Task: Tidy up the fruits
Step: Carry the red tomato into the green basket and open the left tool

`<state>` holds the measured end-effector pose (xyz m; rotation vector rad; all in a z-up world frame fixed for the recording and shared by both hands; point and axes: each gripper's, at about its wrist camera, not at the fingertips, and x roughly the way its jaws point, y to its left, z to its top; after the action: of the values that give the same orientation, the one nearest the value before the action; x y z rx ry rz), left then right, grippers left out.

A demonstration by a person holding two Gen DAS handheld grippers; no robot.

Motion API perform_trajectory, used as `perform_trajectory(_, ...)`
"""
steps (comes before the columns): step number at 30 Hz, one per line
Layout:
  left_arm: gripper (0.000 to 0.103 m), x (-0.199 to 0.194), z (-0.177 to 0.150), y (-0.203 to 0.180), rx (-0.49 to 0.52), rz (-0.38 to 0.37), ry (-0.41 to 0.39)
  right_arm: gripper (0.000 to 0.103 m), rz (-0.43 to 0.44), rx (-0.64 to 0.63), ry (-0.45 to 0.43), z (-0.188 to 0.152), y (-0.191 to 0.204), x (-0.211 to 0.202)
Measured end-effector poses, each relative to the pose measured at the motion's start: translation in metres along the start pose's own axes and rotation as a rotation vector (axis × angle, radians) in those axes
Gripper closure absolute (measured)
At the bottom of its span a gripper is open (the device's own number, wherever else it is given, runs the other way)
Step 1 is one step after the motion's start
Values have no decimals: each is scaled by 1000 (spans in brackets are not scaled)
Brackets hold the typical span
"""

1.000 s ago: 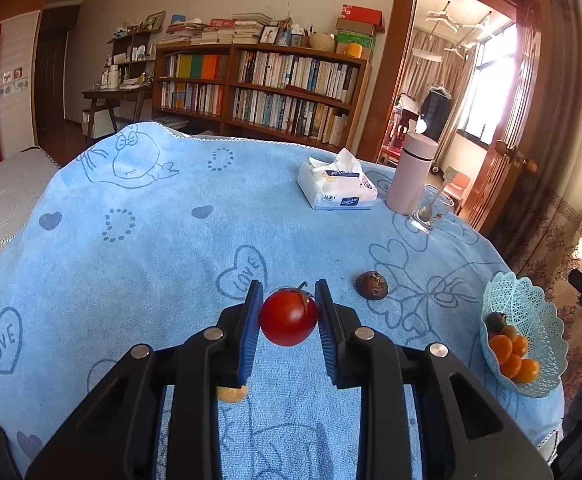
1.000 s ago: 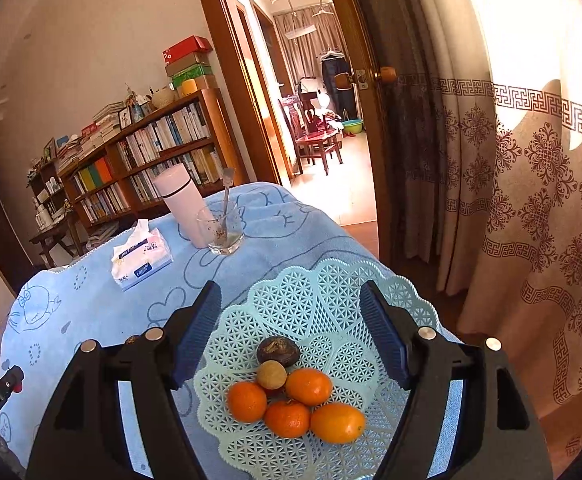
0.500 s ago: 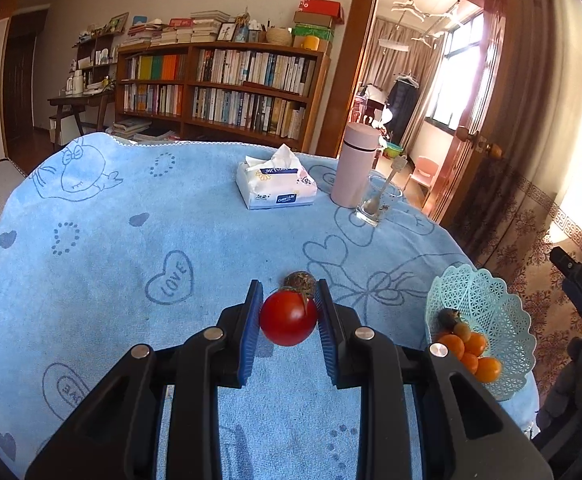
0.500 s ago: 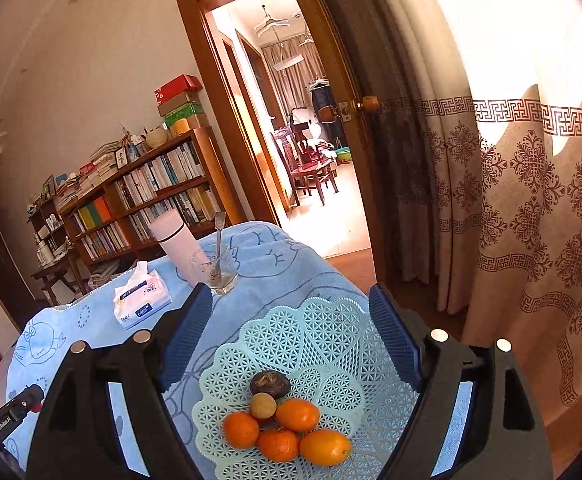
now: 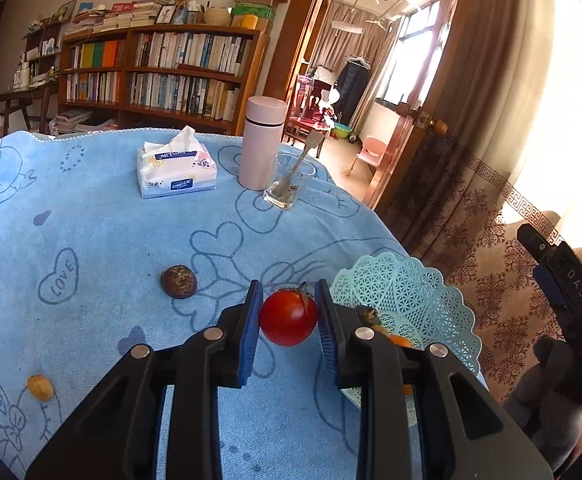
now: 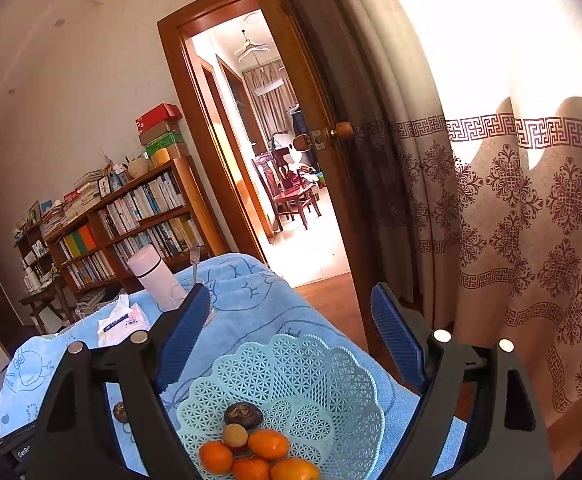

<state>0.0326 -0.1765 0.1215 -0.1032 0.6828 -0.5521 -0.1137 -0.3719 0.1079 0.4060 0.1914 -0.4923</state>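
red tomato [image 5: 288, 322] clamped in left gripper [image 5: 287, 332], tilted downward beside basket [image 5: 411, 296]

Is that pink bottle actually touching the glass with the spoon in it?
Cannot tell. In the left wrist view the glass overlaps the bottle, hiding any gap. In the right wrist view a gripper finger covers the glass.

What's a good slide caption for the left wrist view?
Left tool carries a red tomato toward the mint basket.
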Motion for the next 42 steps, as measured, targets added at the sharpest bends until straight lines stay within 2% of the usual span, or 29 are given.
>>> perform_trajectory(10,76,39,-18,-58,82,-163,86,19,-24,18,-12,4,-8,-2)
perform_trajectory(15,75,47,-27,-73,120,-198,113,19,-29,27,-20,7,-9,-4)
perform_trajectory(17,72,47,-28,-73,126,-202,112,19,-31,30,-24,8,-11,-6)
perform_trajectory(19,46,45,-27,-70,117,-195,93,19,-29,31,-27,8,-10,-8)
perform_trajectory(24,42,35,-24,-53,99,-162,56,18,-18,15,-31,8,-4,-11)
perform_trajectory(29,35,27,-20,-26,54,-75,41,16,9,-12,-27,5,5,-14)
perform_trajectory(32,24,22,-20,-9,12,-41,41,16,25,-20,-18,3,10,-14)
perform_trajectory(42,24,15,-30,-3,40,-15,62,15,50,12,-4,7,4,-16)
